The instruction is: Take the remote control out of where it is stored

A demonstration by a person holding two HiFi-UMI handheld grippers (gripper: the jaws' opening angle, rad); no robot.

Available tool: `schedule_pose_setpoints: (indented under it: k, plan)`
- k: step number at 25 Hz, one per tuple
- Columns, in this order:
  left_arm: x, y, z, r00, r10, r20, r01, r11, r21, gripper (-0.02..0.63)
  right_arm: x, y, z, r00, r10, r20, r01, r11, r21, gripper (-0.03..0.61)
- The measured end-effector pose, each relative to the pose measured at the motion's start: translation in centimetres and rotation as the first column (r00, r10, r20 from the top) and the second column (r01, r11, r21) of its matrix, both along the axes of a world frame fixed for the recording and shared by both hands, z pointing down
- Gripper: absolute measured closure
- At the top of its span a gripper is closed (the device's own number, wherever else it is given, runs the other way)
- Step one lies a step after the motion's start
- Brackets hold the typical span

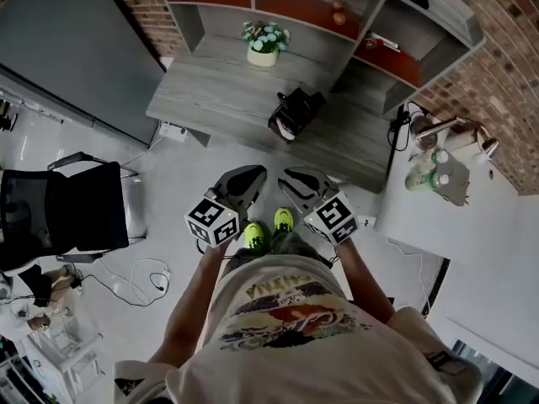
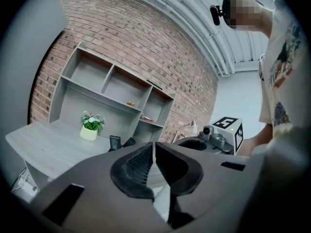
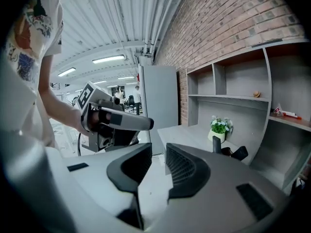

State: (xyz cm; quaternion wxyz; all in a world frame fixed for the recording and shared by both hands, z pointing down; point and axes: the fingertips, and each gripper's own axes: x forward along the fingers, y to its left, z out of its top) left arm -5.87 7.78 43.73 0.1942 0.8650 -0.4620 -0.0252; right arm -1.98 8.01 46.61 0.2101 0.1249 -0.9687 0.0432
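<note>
On the grey desk [image 1: 219,99] stands a black holder [image 1: 295,112] with a dark upright piece in it, which looks like the remote control [image 2: 114,142]. The right gripper view shows the same upright piece [image 3: 216,143] beside the plant. Both grippers hang over the floor, short of the desk's front edge, and touch nothing. My left gripper [image 1: 251,173] has its jaws together and empty, as the left gripper view [image 2: 154,149] confirms. My right gripper [image 1: 290,178] stands slightly open, with a clear gap between its pads and nothing in it [image 3: 159,154].
A white pot of flowers [image 1: 263,45] sits at the back of the desk under a grey shelf unit [image 1: 337,15]. To the right a white table [image 1: 472,217] carries a lamp and bottles. A black office chair [image 1: 67,213] and loose cables [image 1: 139,280] are on the left.
</note>
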Motion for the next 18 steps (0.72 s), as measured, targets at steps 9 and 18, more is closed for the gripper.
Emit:
schedule_pose_setpoints:
  k: [9,18]
  plan:
    - [-0.3,-3.8,2.7,0.998,-0.057,0.0,0.057,0.998,-0.026,0.609,-0.5,-4.5,3.2,0.998,-0.044,-0.049,0.044,0.999,-0.002,0.461]
    - [-0.9,-6.6,6.7,0.996,-0.094,0.012,0.094,0.993,-0.07,0.609,-0.9,-8.4,8.3,0.99,-0.065,-0.127,0.066,0.998,0.004,0.44]
